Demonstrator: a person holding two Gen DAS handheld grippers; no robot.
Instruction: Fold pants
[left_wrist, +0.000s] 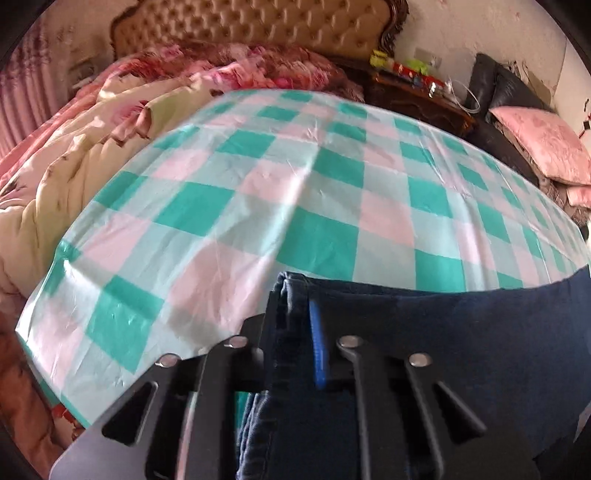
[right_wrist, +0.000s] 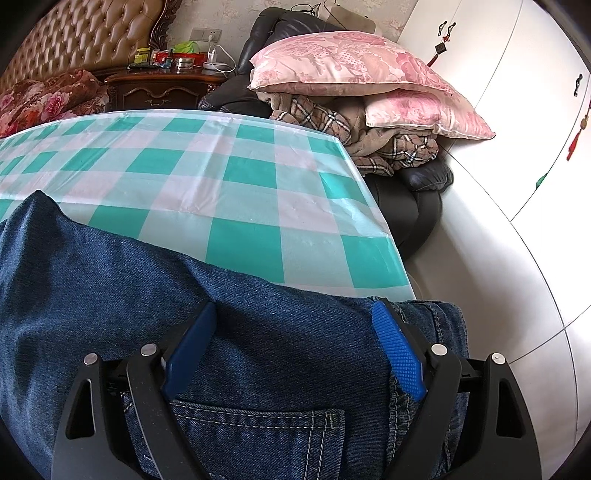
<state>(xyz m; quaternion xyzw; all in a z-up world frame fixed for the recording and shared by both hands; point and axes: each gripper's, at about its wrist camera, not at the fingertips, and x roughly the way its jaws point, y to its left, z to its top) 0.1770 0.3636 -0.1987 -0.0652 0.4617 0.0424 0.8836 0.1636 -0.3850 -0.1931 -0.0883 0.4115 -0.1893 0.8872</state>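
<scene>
Closest to the left camera, the left gripper (left_wrist: 295, 314) has its jaws pinched nearly together on a bunched, folded edge of the jeans (left_wrist: 424, 314). You can see the thick denim fold squeezed between the black finger and the blue pad (left_wrist: 318, 347), with more of the fabric hanging down below the jaws. From there the dark denim stretches off to the right along the near edge of the table.

On the other side, the right gripper (right_wrist: 295, 321) is spread wide, both blue pads (right_wrist: 397, 349) resting down on the jeans (right_wrist: 147, 280) with a flat stretch of denim between them, so it isn't clamping anything. A back pocket (right_wrist: 255, 439) with pale stitching sits just under it, and a seamed edge of the jeans lies right at the table's right-hand corner.

The jeans cover the near part of a table with a green, pink and white checked tablecloth (left_wrist: 295, 177).

Past the table: a bed with a floral quilt (left_wrist: 92, 147) and a tufted headboard (left_wrist: 251, 22), a dark wooden nightstand (right_wrist: 162, 86) with clutter on top, and pink pillows (right_wrist: 351, 62) stacked on plaid blankets on a dark chair. White cabinet doors (right_wrist: 517, 92) are off to the right.
</scene>
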